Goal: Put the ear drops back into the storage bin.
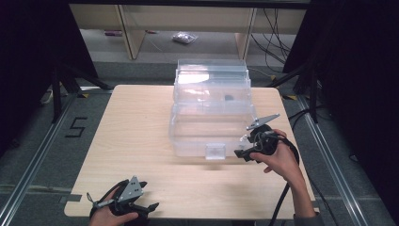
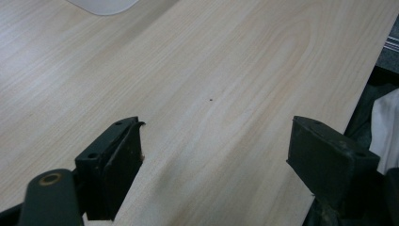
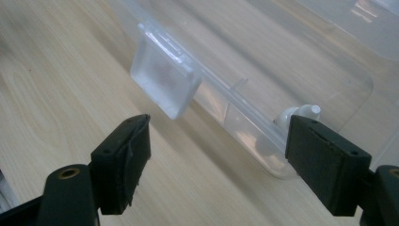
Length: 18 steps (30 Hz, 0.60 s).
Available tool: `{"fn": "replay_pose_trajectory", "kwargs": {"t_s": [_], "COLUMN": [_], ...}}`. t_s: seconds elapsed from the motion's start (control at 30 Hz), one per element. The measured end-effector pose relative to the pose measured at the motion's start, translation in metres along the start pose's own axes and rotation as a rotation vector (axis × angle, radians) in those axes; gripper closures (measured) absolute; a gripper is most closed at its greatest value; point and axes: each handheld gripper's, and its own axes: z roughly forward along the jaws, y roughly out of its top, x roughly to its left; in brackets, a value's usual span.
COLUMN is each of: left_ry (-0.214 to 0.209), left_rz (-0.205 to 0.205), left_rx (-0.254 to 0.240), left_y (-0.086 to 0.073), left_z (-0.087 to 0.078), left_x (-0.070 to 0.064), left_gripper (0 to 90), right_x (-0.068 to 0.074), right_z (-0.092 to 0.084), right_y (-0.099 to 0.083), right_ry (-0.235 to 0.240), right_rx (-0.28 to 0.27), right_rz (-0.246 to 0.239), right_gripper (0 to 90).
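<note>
So there's a clear plastic box (image 1: 211, 113) sitting mid-table, and the right gripper (image 1: 248, 148) is parked just beside its front-right corner, jaws spread wide with nothing in them. Left gripper (image 1: 141, 207) idles well back from the box, also spread and empty. My guess is it's going for the front latch (image 3: 163, 77), so I'd square up on the tab before squeezing, since that slick plastic probably slips.
</note>
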Motion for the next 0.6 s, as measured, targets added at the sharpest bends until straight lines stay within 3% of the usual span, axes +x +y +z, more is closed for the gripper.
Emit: {"fn": "replay_pose_trajectory", "kwargs": {"t_s": [0.2,0.23,0.3,0.47,0.6], "left_ry": [-0.004,-0.001,-0.002,-0.001,0.006], "left_rz": [-0.004,0.0,0.012,0.011,0.016], "left_rx": [0.001,0.007,0.003,0.003,0.005], "left_y": [0.0,0.0,0.0,0.0,0.0], "left_z": [0.0,0.0,0.0,0.0,0.0], "left_x": [0.0,0.001,0.001,0.001,0.001], "left_gripper": [17.7,17.7,17.7,17.7,17.7], "right_x": [0.004,0.004,0.007,0.009,0.014], "right_z": [-0.001,0.0,0.0,0.001,0.002], "right_y": [-0.006,-0.007,-0.008,-0.013,-0.018], "right_ry": [0.008,0.0,0.013,0.01,0.021], "right_rx": [-0.023,-0.026,-0.027,-0.034,-0.037], "right_rz": [-0.014,-0.034,-0.015,-0.053,-0.023], "right_gripper": [23.3,23.2,23.2,23.2,22.5]}}
